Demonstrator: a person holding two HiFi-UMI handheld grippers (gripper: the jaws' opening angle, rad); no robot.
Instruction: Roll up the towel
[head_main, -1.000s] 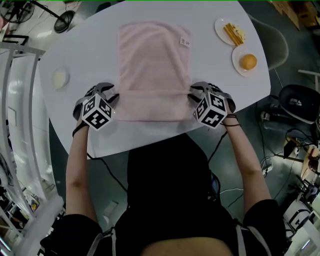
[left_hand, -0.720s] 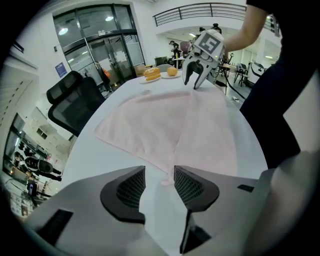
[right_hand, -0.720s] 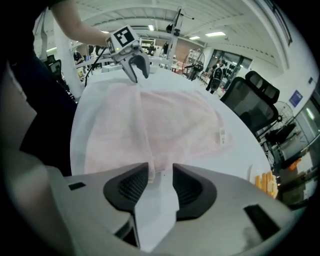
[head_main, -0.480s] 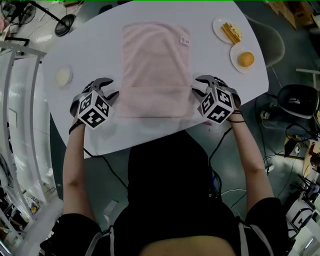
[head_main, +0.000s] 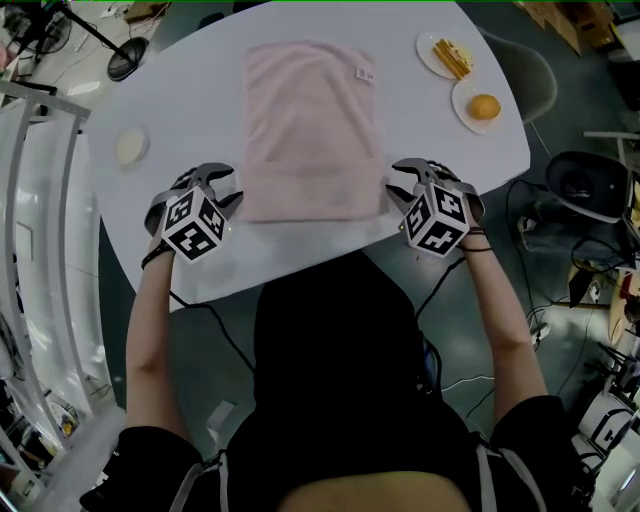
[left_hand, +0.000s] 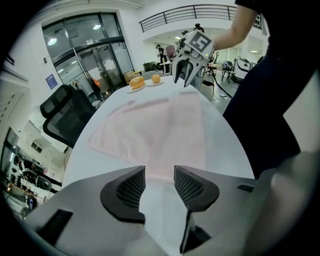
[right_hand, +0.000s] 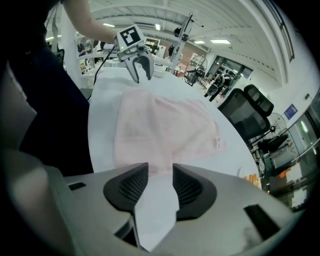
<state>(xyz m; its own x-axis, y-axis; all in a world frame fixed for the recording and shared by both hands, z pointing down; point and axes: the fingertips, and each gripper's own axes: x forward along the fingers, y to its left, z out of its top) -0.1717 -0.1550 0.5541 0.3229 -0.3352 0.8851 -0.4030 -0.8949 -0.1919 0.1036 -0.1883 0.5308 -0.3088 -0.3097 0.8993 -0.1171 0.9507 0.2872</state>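
We are holding the left hand-held gripper (head_main: 226, 190) and right hand-held gripper (head_main: 394, 184) empty beside the towel (head_main: 312, 120), with their jaws apart and just now opening. Only its near edge appears turned over, so most of the rolling is remaining.

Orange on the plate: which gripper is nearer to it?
Right. The right gripper is at the towel's near right corner, on the orange's side; the left gripper is across the towel at its near left corner. Both have just been opening, nothing between their jaws.

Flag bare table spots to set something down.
Free: table between the small dish and the towel; narrower strip between the towel and the orange plate. Crowded: far right, where orange plate and snack plate sit close together.
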